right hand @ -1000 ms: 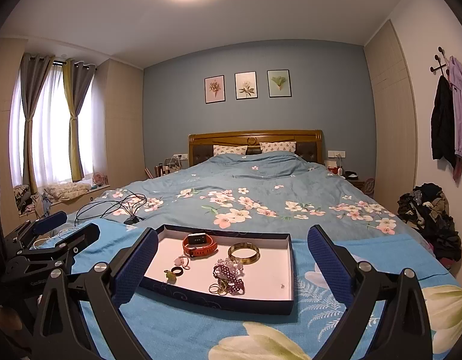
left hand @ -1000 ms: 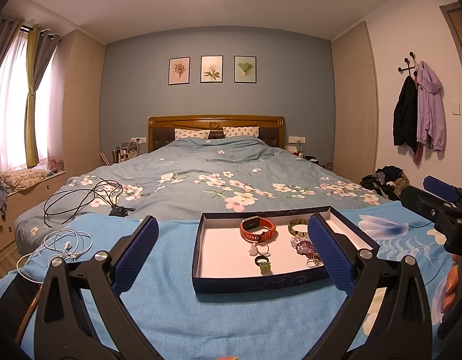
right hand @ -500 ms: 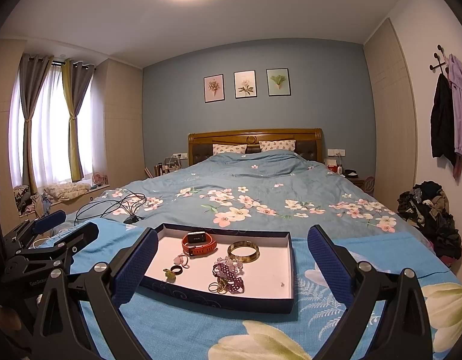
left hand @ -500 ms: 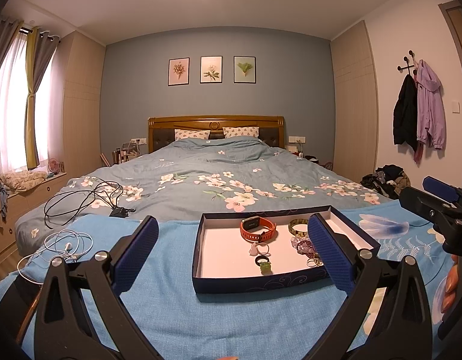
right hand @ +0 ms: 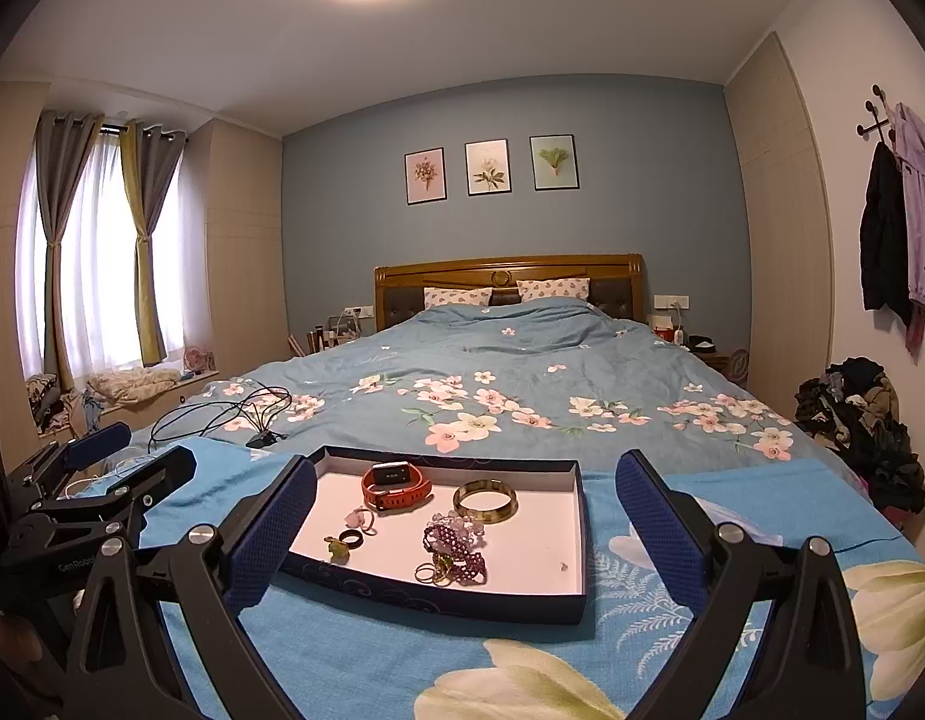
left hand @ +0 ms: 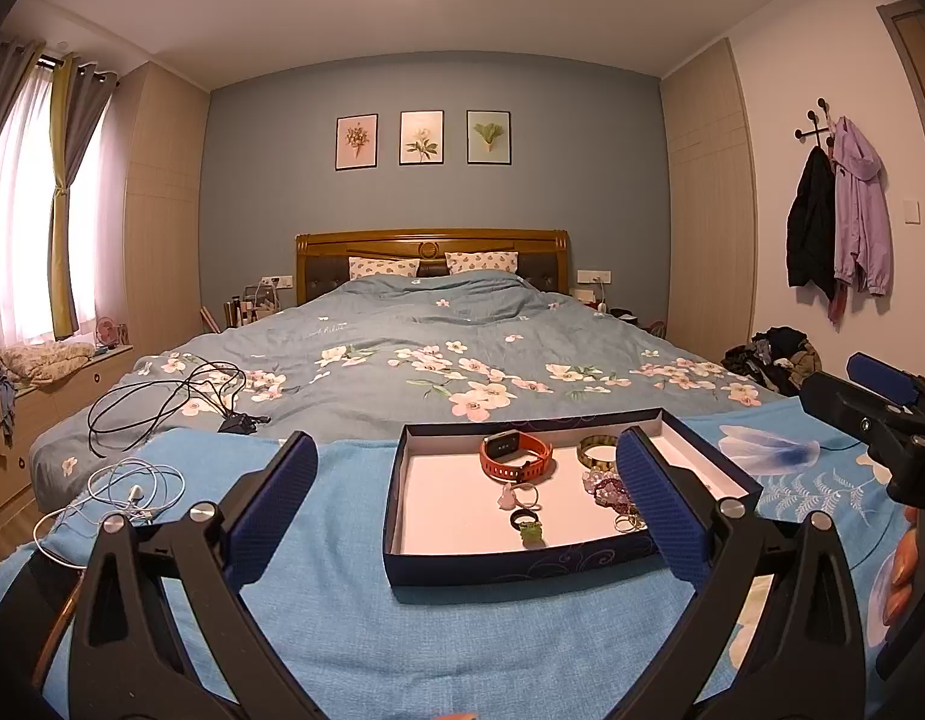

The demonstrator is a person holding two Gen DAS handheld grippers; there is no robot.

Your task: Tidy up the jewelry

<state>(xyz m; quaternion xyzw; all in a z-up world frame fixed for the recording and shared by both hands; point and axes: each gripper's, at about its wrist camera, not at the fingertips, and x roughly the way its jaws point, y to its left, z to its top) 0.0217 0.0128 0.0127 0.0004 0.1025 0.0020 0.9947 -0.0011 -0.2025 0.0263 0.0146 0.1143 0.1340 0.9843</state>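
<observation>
Bed (right hand: 522, 396) foot, blue towel (left hand: 438, 630) under tray (right hand: 438, 597): watch (right hand: 396, 486), bangle (right hand: 485, 501), beads (right hand: 456, 546), rings (right hand: 349, 539) loose inside tray, kept together. Left gripper (left hand: 462, 501), right gripper (right hand: 465, 531) before tray, jaws spread, empty.

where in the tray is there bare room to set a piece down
Bare floor in the tray: the right strip past the gold bangle, and the near-left corner in front of the orange watch. Crowded mid-tray around the purple beads and rings.

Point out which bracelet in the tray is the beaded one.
The purple beaded bracelet, heaped near the tray's front edge. The gold bangle behind it is a smooth solid hoop, and the orange watch is a strap.
</observation>
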